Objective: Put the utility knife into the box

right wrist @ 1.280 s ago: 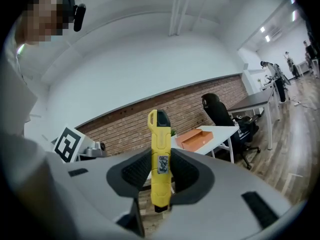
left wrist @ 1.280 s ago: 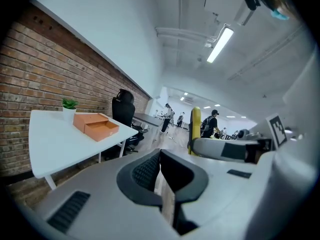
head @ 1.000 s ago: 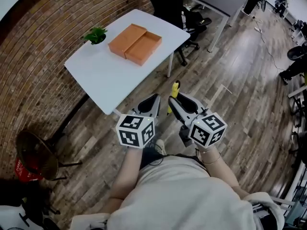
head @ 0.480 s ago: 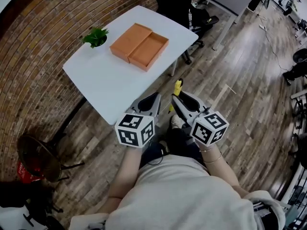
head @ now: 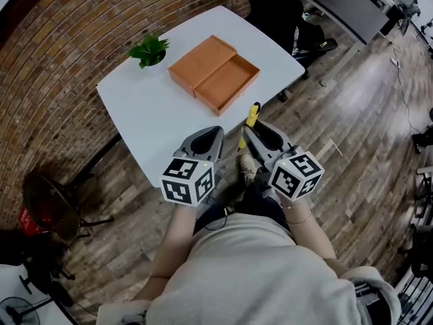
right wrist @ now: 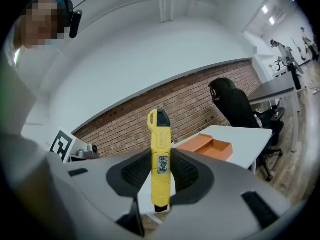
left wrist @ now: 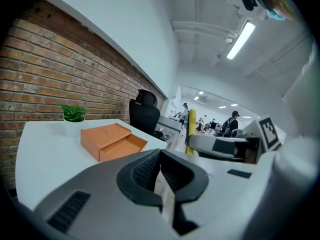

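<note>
Clamped between the pads of the right gripper (right wrist: 160,176) is a utility knife (right wrist: 160,149), gripped around its lower half and standing upright, so that most of its length sticks out past the jaws. Its body is seen to be bright yellow and slim, with a black cap at the upper end, a black stub at the lower end and a small pale label with dark print on the side facing the camera. In the head view the knife is carried in the air at the near edge of the table (head: 145,124), apart from the box (head: 215,73) and not yet inside it.

The box is orange and lies open in two joined halves: a shallow empty tray towards the gripper and a flat closed half beside it. A small green plant (head: 150,49) in a white pot is set near the box, towards the wall. The tabletop is plain white.

The left gripper (left wrist: 161,174) is held alongside the right one, its jaws brought together with nothing between them.

Behind the table a curved red brick wall (head: 61,39) is seen, and the floor (head: 352,114) is laid with wood planks. A black office chair (right wrist: 235,109) and a dark desk (head: 345,5) are placed beyond the table.
</note>
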